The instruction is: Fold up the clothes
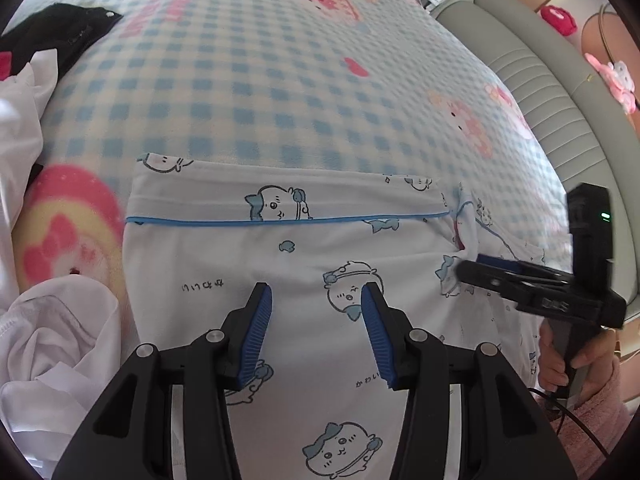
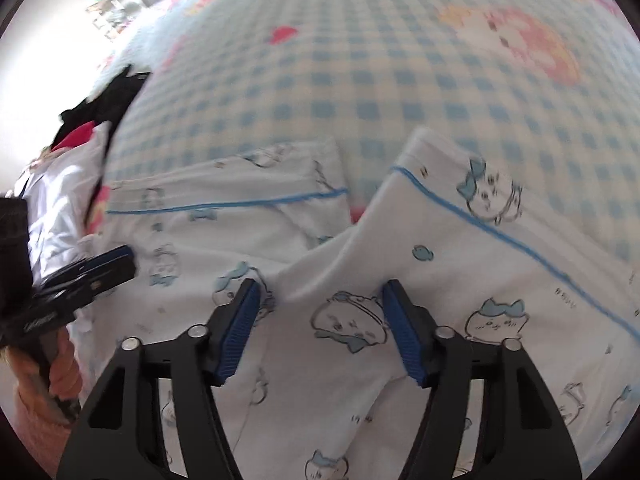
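Hovering over a white pyjama garment (image 1: 280,264) with blue piping, the left tool (image 1: 317,308) stands wide with nothing between its pads. Seen from the left wrist, the garment lies flat on the checked blanket (image 1: 280,60) of the bed, one cuffed leg smooth and squared, its piped hem on the garment's far side. The right tool (image 1: 472,268) reaches in at the garment's right edge, where the cloth bunches. An unfolded white heap (image 1: 52,332) and a black item (image 1: 60,32) wait to the garment's left.

From the right wrist, the right tool (image 2: 320,320) also gapes wide and empty above the garment (image 2: 460,260); its second leg lies askew, splayed away from the first with blanket (image 2: 400,60) showing between. The fold appears barely begun: legs still to be brought together, then doubled, and the other clothes remain untouched.
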`<state>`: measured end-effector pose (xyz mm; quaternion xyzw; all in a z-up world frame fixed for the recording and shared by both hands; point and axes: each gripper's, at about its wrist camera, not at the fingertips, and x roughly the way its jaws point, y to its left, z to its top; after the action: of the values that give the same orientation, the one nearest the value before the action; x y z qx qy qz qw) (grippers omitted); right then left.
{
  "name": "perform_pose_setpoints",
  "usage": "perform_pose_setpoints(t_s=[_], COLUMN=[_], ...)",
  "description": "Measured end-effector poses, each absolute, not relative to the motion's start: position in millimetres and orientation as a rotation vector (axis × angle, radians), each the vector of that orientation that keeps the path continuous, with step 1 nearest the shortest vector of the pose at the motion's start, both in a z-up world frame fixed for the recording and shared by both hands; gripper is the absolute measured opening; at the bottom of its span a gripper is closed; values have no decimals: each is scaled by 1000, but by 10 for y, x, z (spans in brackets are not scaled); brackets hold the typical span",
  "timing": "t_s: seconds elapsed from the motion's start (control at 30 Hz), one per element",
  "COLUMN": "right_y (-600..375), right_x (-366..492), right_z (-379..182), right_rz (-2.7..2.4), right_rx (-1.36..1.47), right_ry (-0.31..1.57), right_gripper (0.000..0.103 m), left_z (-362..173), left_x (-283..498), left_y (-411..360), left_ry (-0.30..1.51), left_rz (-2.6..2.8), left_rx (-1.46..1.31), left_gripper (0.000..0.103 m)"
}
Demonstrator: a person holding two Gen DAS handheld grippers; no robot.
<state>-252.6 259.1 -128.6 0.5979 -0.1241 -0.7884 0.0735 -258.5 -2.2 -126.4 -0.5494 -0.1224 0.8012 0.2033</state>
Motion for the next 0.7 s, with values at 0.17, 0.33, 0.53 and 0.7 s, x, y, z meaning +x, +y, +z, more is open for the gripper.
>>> perform_pose_setpoints(t_s=[0.17, 0.33, 0.53, 0.7], right_y=[2694, 2733, 2641, 2548], right_x=[-2456, -2400, -2416, -2527], right_z=[-1264, -1151, -1130, -1331], right_rz=[-2375, -2390, -2314, -2352], right_rx=[1736, 1686, 1684, 1792], right_ry=[-467, -473, -475, -389], right_gripper=[9, 5, 43, 53], left_z=[-1285, -1243, -1193, -1335], left_x=[-2523, -2461, -2327, -2355], left_y=[-4, -70, -620, -930], left_ry=[-301, -333, -507, -596], left_rz=[2252, 2316, 2482, 2466], left_rx=[-1531, -1516, -1544, -1602], left_gripper=[49, 49, 50, 50])
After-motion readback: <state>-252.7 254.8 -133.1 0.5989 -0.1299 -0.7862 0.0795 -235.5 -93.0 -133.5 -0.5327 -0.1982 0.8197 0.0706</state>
